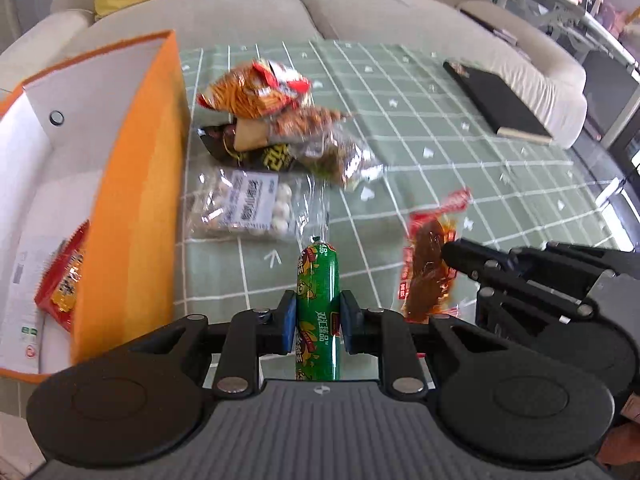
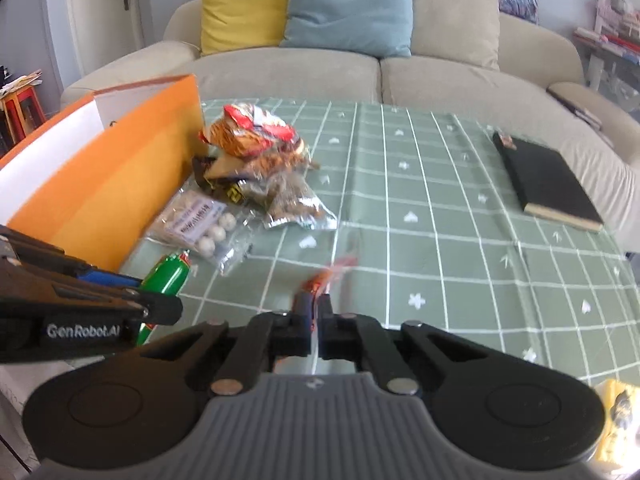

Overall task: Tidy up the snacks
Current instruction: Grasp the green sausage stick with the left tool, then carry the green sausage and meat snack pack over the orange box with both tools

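My left gripper [image 1: 318, 322] is shut on a green sausage stick [image 1: 318, 280], held above the table beside the orange box [image 1: 132, 200]; the stick also shows in the right wrist view [image 2: 166, 276]. My right gripper [image 2: 316, 312] is shut on the edge of a red packet of brown dried snack [image 2: 326, 278], seen flat in the left wrist view [image 1: 430, 268]. A pile of snack bags [image 1: 276, 116] and a clear bag of white balls [image 1: 244, 208] lie on the green checked cloth [image 1: 440, 152] next to the box. One red-orange packet [image 1: 64, 280] lies inside the box.
A black notebook [image 2: 548, 184] lies at the cloth's right side. A beige sofa [image 2: 360, 76] with yellow and blue cushions stands behind the table. A yellow packet [image 2: 618, 416] shows at the near right edge.
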Demonstrator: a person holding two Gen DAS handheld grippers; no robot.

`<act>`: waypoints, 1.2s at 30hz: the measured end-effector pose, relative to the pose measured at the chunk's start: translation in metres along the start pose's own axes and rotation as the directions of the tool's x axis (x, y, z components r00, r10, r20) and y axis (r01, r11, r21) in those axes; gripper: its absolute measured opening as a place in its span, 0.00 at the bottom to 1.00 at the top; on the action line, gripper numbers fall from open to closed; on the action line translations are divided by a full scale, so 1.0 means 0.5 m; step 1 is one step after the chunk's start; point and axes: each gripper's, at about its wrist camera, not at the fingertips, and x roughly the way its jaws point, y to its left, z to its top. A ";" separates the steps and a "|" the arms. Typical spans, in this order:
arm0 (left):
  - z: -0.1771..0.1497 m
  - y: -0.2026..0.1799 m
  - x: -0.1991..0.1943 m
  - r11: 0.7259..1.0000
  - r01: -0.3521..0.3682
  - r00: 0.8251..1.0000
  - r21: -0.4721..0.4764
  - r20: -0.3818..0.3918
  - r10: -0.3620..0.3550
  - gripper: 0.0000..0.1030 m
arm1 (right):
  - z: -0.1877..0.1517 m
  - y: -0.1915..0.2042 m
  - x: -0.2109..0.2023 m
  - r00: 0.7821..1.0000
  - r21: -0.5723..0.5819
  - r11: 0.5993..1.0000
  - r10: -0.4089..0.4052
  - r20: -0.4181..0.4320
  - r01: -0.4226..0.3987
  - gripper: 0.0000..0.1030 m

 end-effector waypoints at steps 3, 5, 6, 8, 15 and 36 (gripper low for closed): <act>0.007 0.005 -0.017 1.000 0.003 1.000 -0.008 0.017 -0.003 0.23 | 0.002 0.009 -0.007 1.000 -0.011 1.000 0.003 -0.001 -0.003 0.00; 0.010 0.010 -0.028 1.000 0.005 1.000 -0.017 0.026 -0.005 0.23 | 0.005 0.013 -0.014 1.000 -0.006 1.000 0.009 -0.005 -0.009 0.00; 0.011 0.014 -0.035 1.000 0.006 0.999 -0.022 0.033 -0.006 0.23 | 0.007 0.015 -0.019 1.000 -0.005 1.000 0.013 0.000 -0.013 0.00; 0.014 0.021 -0.047 0.999 0.010 0.999 -0.033 0.043 -0.008 0.23 | 0.014 0.023 -0.031 1.000 -0.019 1.000 0.011 0.016 -0.011 0.00; 0.033 0.044 -0.098 0.998 0.027 0.994 -0.062 0.105 -0.020 0.23 | 0.055 0.044 -0.090 0.995 -0.040 0.998 0.046 0.090 -0.042 0.00; 0.101 0.222 -0.219 0.983 -0.058 0.969 -0.172 0.228 0.097 0.23 | 0.246 0.189 -0.169 0.931 -0.224 0.953 0.259 0.257 -0.203 0.00</act>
